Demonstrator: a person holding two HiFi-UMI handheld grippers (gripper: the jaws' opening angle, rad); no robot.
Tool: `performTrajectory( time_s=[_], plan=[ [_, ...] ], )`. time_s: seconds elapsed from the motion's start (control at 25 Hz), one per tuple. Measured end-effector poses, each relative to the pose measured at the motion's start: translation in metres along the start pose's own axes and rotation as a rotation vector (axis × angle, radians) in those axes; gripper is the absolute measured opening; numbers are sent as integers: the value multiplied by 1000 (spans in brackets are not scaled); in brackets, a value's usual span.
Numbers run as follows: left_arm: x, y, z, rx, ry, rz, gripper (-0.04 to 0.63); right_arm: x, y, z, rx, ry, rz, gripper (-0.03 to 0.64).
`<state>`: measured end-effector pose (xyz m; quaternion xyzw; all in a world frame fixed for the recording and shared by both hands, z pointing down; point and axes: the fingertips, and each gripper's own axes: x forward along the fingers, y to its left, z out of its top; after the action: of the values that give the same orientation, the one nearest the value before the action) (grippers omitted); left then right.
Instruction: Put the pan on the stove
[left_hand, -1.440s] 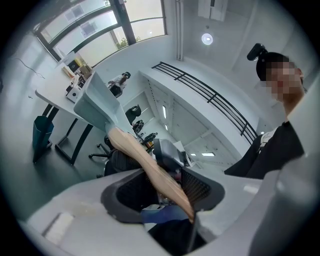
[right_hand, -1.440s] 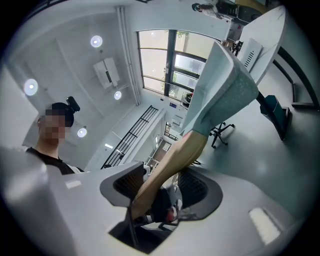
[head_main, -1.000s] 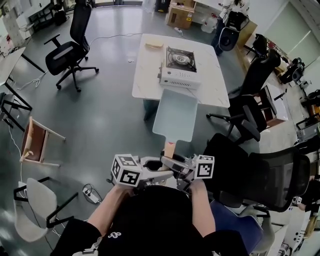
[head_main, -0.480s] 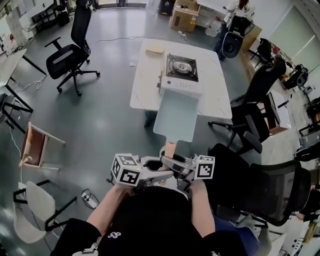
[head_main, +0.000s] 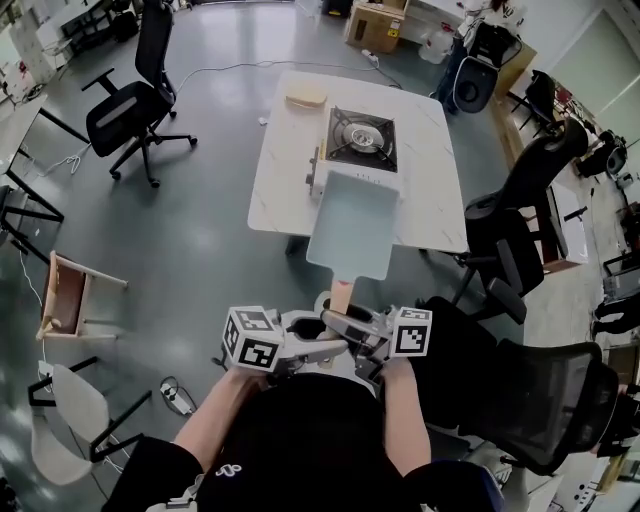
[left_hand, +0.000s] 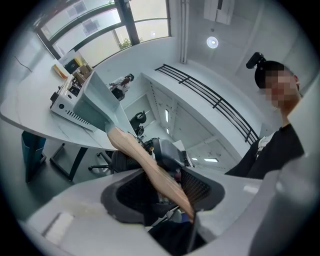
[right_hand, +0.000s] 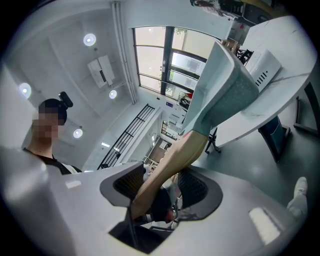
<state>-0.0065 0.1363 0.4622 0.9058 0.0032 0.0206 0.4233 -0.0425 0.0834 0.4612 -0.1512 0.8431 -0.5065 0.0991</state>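
A pale blue rectangular pan (head_main: 351, 226) with a wooden handle (head_main: 340, 297) hangs in the air in front of me, its far edge over the front of the portable gas stove (head_main: 360, 140) on the white table (head_main: 277, 170). My left gripper (head_main: 322, 331) and right gripper (head_main: 357, 336) are both shut on the handle from either side. The left gripper view shows the handle (left_hand: 146, 161) running out between the jaws to the pan (left_hand: 98, 107). In the right gripper view, the handle (right_hand: 172, 162) leads up to the pan (right_hand: 226, 86) beside the stove (right_hand: 263, 66).
A tan loaf-like item (head_main: 307, 97) lies on the table's far left. Black office chairs stand to the left (head_main: 128, 100) and right (head_main: 522, 195), and a mesh chair (head_main: 545, 400) is close at my right. A small wooden chair (head_main: 65, 295) stands left.
The table and stove have come closer in the head view. The pan's far edge, short of the stove a second ago, now overlaps the stove's front. Both grips on the handle are unchanged.
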Motion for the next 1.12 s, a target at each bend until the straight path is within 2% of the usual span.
performTrajectory(
  time_s=[0.76, 1.12],
  plan=[
    [69, 81, 100, -28, -31, 29, 224, -20, -67, 125, 28, 42, 9, 221],
    [88, 115, 130, -36, -52, 55, 224, -22, -96, 163, 40, 69, 26, 221]
  ],
)
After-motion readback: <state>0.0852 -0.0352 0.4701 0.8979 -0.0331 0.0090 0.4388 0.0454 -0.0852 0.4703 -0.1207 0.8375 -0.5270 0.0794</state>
